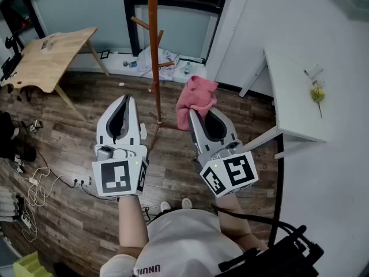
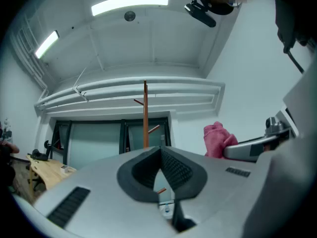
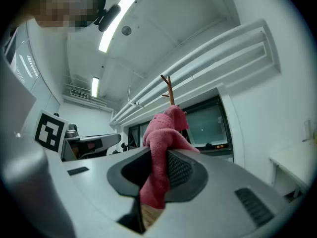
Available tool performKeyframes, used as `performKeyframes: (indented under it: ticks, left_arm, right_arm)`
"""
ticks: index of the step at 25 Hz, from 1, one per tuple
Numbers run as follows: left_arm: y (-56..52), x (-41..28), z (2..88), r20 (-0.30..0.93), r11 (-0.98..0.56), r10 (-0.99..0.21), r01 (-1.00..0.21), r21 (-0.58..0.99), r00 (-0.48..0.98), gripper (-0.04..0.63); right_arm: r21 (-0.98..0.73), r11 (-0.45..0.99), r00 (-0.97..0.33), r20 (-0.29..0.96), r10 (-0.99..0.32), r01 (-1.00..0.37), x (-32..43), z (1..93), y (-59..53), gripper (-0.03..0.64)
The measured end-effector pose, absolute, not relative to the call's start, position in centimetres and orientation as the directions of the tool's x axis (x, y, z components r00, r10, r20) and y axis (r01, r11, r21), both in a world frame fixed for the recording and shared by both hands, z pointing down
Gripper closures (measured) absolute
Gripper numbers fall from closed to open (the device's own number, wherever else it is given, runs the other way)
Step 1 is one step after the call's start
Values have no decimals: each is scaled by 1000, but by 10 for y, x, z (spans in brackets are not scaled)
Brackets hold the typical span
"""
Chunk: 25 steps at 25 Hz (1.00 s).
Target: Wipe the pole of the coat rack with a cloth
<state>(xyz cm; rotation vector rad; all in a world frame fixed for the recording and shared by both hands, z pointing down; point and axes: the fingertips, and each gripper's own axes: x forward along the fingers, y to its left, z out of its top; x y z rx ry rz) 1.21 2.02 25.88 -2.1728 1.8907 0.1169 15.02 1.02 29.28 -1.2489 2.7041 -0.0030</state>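
Right claw clamped on pink cloth, near coat rack pole, at its 3 o'clock. Left claw pinched together, empty, 9 o'clock of pole.

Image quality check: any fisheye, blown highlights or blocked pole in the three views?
Head view: even light, sharp, pole unobstructed. Left gripper view: heavy fisheye, dark corners, ceiling light blown out, pole thin but sharp. Right gripper view: same fisheye; the cloth hides all but the pole's top.
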Motion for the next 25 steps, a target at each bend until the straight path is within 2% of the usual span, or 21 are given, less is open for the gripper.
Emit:
performKeyframes:
  ticks: [16, 25]
  left_arm:
    - [27, -1, 263, -225, -118, -964, -985, -130, 145, 583]
    - [46, -12, 262, -246, -154, -950, -973, -169, 193, 583]
  right_arm:
    - [-45, 644, -632, -157, -759, -763, 138, 292, 17, 535]
    - [-20, 619, -608, -173, -775, -785, 129, 292, 24, 535]
